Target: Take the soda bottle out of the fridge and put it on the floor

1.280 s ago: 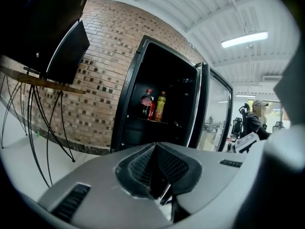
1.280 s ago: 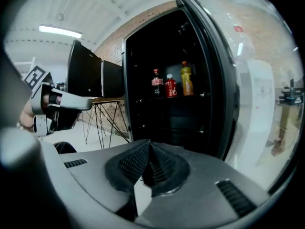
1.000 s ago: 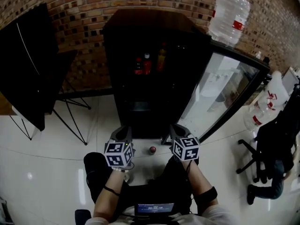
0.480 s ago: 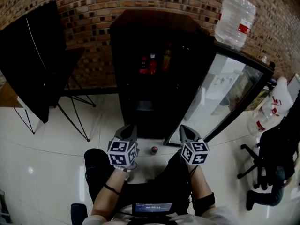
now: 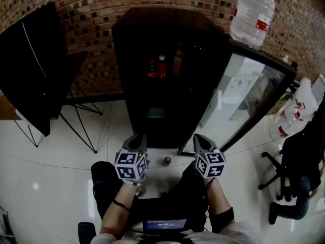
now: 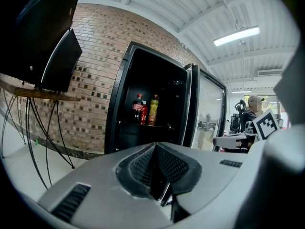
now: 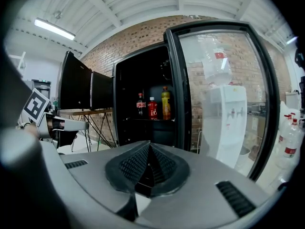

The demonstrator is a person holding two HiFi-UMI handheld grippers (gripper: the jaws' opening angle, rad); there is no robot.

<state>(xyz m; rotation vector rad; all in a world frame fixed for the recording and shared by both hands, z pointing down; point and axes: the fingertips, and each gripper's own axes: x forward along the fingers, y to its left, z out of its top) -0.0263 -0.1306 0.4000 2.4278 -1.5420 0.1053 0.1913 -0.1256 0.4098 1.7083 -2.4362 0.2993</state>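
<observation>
The black fridge (image 5: 162,85) stands open, its glass door (image 5: 244,100) swung out to the right. On its shelf stand a dark cola bottle (image 7: 141,104), a red soda bottle (image 7: 152,108) and a yellow bottle (image 7: 165,103); the same row shows as the cola bottle (image 6: 137,108) and its neighbours in the left gripper view. My left gripper (image 5: 138,138) and right gripper (image 5: 198,138) are held side by side low in front of the fridge, well short of the shelf. Both are shut with nothing between the jaws. A small round red thing (image 5: 167,160) sits on the floor between them.
A big water jug (image 5: 250,15) lies on top of the fridge. Black screens on a thin-legged stand (image 5: 30,70) fill the left. At the right are water jugs (image 5: 289,116) and an office chair (image 5: 292,161). A water dispenser (image 7: 228,123) shows through the glass door. White tiled floor (image 5: 51,151) around me.
Both grippers stay shut and nearly in place, with the right one drifting slightly to the right. The head view has shifted a little.
</observation>
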